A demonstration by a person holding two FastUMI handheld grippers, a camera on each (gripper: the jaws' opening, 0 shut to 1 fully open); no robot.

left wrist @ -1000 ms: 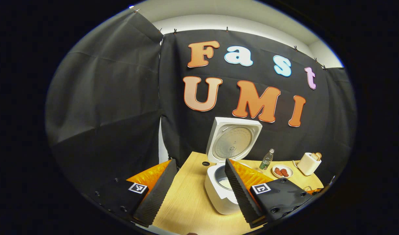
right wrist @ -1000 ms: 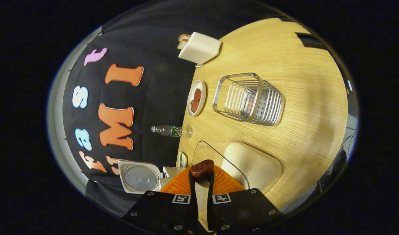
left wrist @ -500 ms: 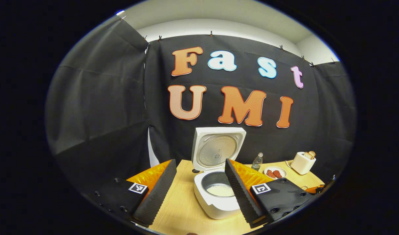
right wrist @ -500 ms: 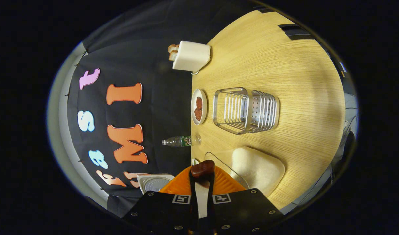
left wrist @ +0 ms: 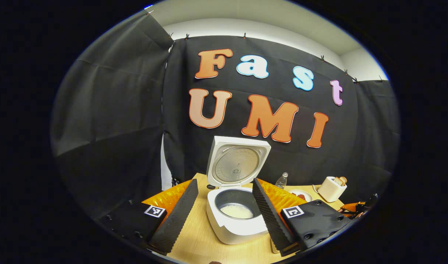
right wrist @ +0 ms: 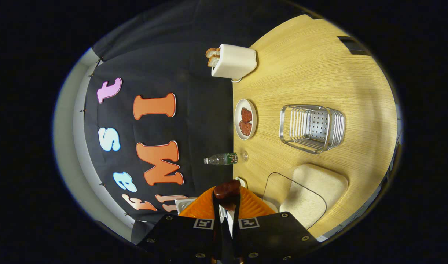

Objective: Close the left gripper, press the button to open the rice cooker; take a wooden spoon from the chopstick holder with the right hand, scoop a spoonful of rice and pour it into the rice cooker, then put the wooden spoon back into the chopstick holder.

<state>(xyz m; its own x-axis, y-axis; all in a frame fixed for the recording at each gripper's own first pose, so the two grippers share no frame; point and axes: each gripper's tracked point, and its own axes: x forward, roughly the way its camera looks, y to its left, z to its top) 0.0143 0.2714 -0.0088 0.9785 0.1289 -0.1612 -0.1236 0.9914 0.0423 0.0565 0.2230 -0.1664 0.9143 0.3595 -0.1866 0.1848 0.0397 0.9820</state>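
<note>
The white rice cooker (left wrist: 235,227) stands open on the wooden table (left wrist: 194,238), lid (left wrist: 238,163) upright, with white rice in its pot (left wrist: 237,211). My left gripper (left wrist: 224,182) hangs open in front of it, one finger to each side of the cooker. My right gripper (right wrist: 227,201) is shut on the wooden spoon (right wrist: 227,188), whose dark brown end sticks out between the fingers. The metal chopstick holder (right wrist: 312,128) stands apart on the table with nothing in it. A clear box of rice (right wrist: 312,194) sits between the holder and the right gripper.
A plate of red food (right wrist: 246,119), a plastic bottle (right wrist: 222,159) and a white toaster with bread (right wrist: 233,62) line the table's back edge by the black cloth. The toaster (left wrist: 331,189) and plate (left wrist: 301,195) stand right of the cooker.
The cooker has slid left in the left gripper view and now sits between the fingers. In the right gripper view the holder and rice box have drifted right and look farther away.
</note>
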